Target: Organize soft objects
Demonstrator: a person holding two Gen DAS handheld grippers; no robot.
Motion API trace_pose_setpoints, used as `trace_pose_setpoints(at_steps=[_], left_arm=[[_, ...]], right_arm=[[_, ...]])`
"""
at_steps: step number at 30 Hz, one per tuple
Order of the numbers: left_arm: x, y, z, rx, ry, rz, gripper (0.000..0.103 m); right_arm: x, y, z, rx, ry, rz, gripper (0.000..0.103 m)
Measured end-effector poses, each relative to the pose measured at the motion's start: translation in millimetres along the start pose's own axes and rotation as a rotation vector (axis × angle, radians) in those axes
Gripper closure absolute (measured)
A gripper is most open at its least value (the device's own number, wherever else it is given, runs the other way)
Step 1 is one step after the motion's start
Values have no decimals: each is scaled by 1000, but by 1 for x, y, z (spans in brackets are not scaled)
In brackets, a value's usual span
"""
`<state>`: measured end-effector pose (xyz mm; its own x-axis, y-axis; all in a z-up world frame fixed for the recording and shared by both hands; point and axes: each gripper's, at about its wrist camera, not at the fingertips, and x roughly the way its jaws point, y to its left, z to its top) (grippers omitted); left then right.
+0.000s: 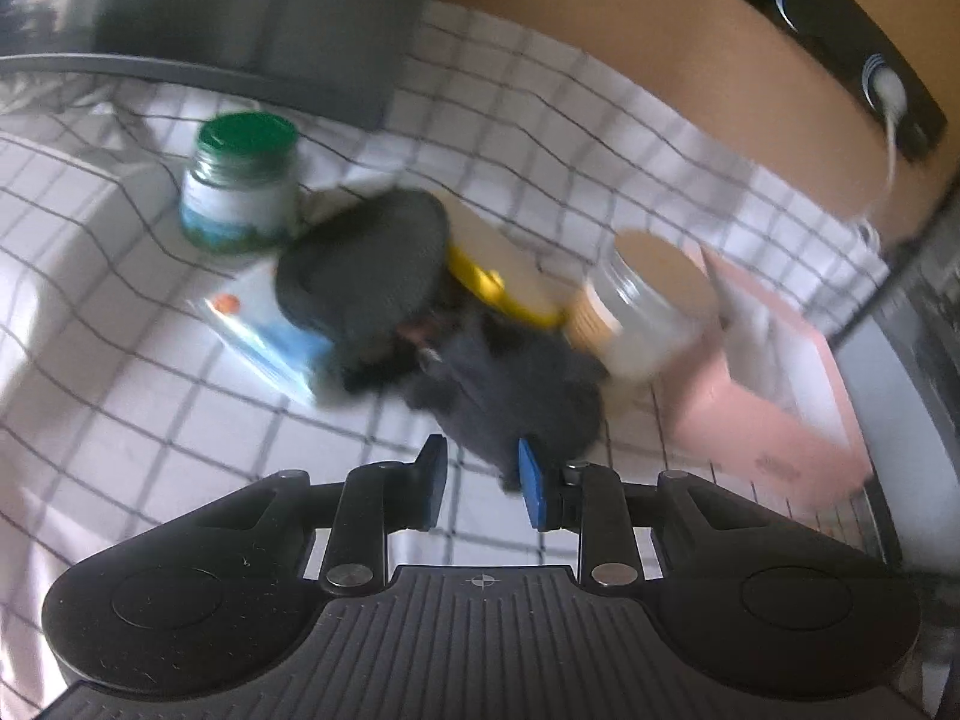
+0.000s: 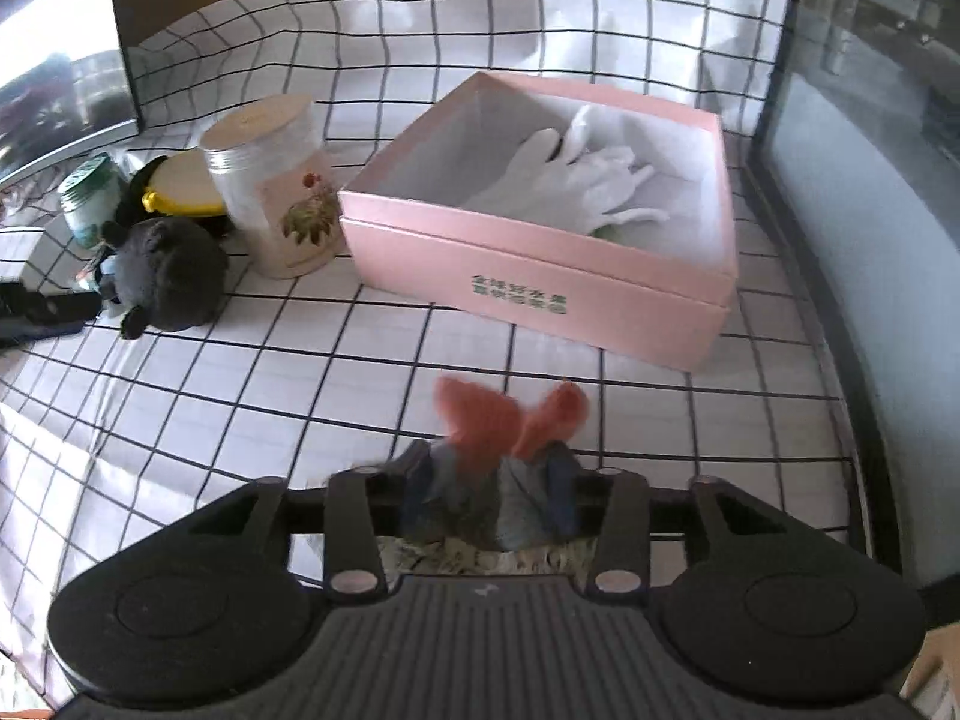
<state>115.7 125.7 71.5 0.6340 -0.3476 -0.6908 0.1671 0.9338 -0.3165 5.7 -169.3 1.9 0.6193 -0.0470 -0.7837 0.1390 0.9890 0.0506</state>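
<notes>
A dark grey plush toy [image 1: 510,390] [image 2: 168,276] lies on the checked cloth. My left gripper [image 1: 485,480] is just short of it, blue pads apart with only cloth between them; the toy's near end is at the right pad [image 1: 534,480]. A pink open box [image 2: 540,276] holds white gloves [image 2: 576,180]. In front of the box my right gripper [image 2: 492,492] has a blurred soft toy [image 2: 480,420], orange on top and grey-blue below, between its fingers. The jaws stand wide on either side of it.
Behind the plush stand a green-lidded jar [image 1: 240,180], a clear jar with a beige lid [image 2: 270,192], a yellow-rimmed container [image 1: 504,276], a dark round cloth piece [image 1: 366,264] and a blue-white packet [image 1: 264,330]. A dark glass-fronted cabinet [image 2: 870,180] borders the right.
</notes>
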Motion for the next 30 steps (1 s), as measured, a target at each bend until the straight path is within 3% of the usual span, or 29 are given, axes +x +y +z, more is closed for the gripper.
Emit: trace_pose_setpoints(at_steps=[3,8,13,16,19,24,28,30], left_arm=[[0,6,15,-25,-41,-10,74],[19,1,29,-22,-69,0,74],[41,-14,40,93,-75,15,74],[54,-17,42,150,-30,12,74],[51,-18,36,182,-14,-30,74],[27,-31,14,320,37,-135,72],[16,-27,2,321,138,-214,70],[13,-26,-3,323,157,-215,70]], right_arm=[[-8,3,-5,-5,-14,-20,36],[-23,4,-10,-34,-40,-41,32],[-27,-6,-13,-11,-44,-69,31],[-27,-12,-17,10,-39,-71,31],[-25,-15,-19,18,-31,-73,31],[-21,-15,-18,18,-32,-57,31],[-17,-10,-16,6,-29,-36,30],[-16,-6,-16,-8,-30,-25,30]])
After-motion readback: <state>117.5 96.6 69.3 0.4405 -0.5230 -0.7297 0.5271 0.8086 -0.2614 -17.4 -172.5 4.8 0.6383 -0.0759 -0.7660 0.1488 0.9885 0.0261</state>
